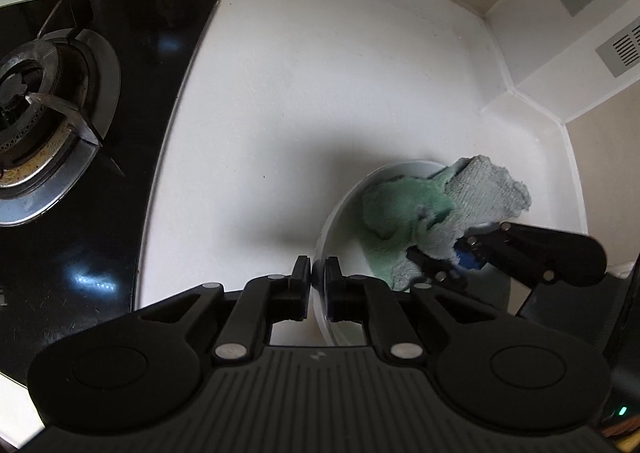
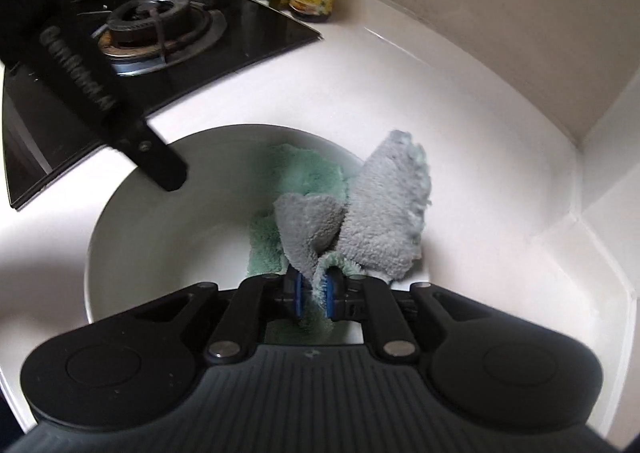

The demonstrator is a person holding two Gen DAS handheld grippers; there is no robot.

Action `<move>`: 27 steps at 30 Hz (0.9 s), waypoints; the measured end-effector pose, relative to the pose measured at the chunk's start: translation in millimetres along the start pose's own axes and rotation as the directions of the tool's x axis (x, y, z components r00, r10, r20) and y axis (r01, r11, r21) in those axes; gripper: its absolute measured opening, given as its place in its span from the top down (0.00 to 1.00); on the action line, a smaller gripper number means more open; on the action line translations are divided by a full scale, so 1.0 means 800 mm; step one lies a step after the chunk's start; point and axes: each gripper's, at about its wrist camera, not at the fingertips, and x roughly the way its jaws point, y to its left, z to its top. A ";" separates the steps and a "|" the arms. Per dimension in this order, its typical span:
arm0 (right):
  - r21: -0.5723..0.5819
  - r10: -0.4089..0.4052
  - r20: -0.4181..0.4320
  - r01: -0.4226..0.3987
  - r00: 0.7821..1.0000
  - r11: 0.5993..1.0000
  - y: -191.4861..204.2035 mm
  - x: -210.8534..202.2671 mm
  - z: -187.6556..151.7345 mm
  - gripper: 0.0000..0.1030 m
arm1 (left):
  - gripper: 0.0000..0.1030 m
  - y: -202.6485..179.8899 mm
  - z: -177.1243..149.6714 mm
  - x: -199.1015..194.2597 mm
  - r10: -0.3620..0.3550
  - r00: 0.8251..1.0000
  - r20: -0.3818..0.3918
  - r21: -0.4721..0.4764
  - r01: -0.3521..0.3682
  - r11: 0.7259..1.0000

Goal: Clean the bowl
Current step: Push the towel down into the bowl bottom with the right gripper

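Bowl upright, mouth up — left claw pinches its rim, right claw clamps cloth inside.

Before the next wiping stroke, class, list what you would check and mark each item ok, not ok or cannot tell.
1. Left gripper jaws clamp the bowl rim: ok.
2. Right gripper jaws grip the cloth: ok.
3. Cloth reaches inside the bowl: ok.
4. Bowl rests on the counter, off the stove: ok.
5. Cloth stays inside the rim: not ok, a grey flap overhangs.
6. Dirt remaining under the cloth: cannot tell.
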 end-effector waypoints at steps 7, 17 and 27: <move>0.030 0.091 0.038 -0.092 0.995 0.995 0.018 0.012 0.009 0.90 | 0.96 0.000 -0.001 0.003 0.007 1.000 0.009 0.006 -0.007 1.000; -0.125 0.166 -0.007 -0.166 0.986 0.978 0.014 -0.009 -0.005 0.90 | 0.96 -0.027 0.028 -0.023 0.071 0.997 0.020 0.242 -0.073 0.968; -0.134 0.172 -0.010 -0.171 0.985 0.976 0.012 -0.016 -0.005 0.91 | 0.95 -0.064 0.060 0.018 0.050 0.998 -0.032 0.420 -0.032 0.907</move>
